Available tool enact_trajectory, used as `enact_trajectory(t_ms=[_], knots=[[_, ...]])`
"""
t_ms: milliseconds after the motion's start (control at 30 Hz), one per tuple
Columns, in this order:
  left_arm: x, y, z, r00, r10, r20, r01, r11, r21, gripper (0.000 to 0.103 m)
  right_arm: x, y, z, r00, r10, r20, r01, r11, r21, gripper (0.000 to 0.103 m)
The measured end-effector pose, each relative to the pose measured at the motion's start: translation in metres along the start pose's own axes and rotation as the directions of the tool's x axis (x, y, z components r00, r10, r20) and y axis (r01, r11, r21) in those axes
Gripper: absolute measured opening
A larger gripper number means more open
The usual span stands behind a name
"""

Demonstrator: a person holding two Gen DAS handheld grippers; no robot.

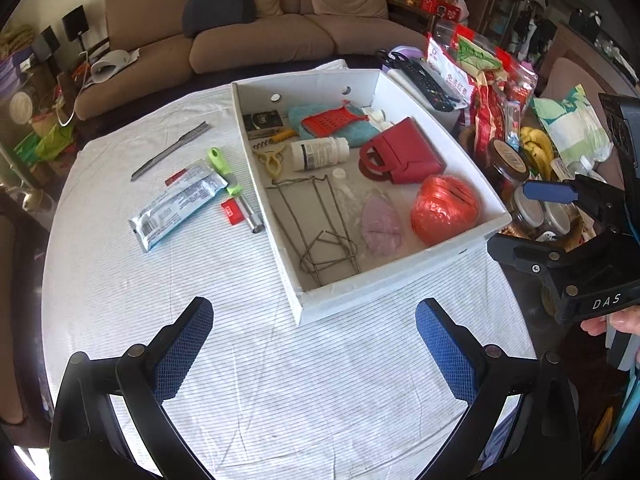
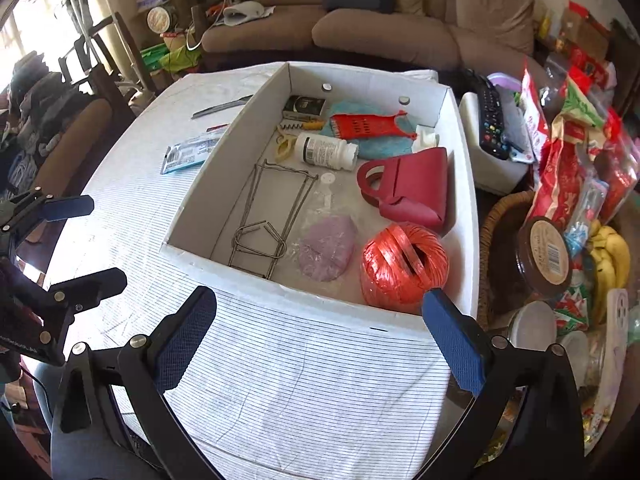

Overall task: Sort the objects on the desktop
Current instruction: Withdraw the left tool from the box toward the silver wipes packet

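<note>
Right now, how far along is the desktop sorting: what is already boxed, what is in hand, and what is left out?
Mostly done. The white box already holds the orange twine ball, red pouch, pill bottle, red grater and wire rack. Nothing is in hand: the left gripper and right gripper are both open and empty. Left on the tablecloth: a foil packet, a green-handled tool and a metal file.

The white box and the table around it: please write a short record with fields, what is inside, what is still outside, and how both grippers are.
container: white box on striped cloth
inside box: orange twine ball, red bag, white bottle, red grater, wire rack
outside, on cloth: blue-silver packet, green-handled tool, metal file
left gripper: open, empty
right gripper: open, empty
</note>
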State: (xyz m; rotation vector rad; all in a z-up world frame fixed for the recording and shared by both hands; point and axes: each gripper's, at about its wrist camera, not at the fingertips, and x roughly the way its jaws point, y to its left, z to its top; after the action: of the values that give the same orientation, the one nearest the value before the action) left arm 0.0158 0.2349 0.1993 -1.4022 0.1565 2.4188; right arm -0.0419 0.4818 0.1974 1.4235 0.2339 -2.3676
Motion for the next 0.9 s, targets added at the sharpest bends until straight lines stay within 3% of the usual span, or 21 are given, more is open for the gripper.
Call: enact_trajectory(t_ms=[300,500,667,900], knots=[[-0.022,0.106,-0.027,0.994,0.110,0.002,-0.110,0.991,-0.082,0.103,-0.004,0.056,0.017,0.998,0.050,0.033,-0.049,0.998,-0.049,0.103],[-0.022,0.171,-0.039,0.991,0.136,0.014,-0.132,0.978,-0.158,0.103,0.014,0.103,0.038,0.995,0.095,0.031,-0.092,0.992,-0.089,0.103],[-0.004,0.208,-0.044,0.990,0.141,0.017,-0.135,0.972,-0.193,0.103,0.035,0.139,0.061,0.988,0.153,0.022,-0.150,0.983,-0.102,0.103],[0.044,0.234,-0.042,0.992,0.123,0.014,-0.118,0.974,-0.195,0.103,0.077,0.175,0.095,0.958,0.285,-0.005,-0.285,0.957,-0.057,0.103]])
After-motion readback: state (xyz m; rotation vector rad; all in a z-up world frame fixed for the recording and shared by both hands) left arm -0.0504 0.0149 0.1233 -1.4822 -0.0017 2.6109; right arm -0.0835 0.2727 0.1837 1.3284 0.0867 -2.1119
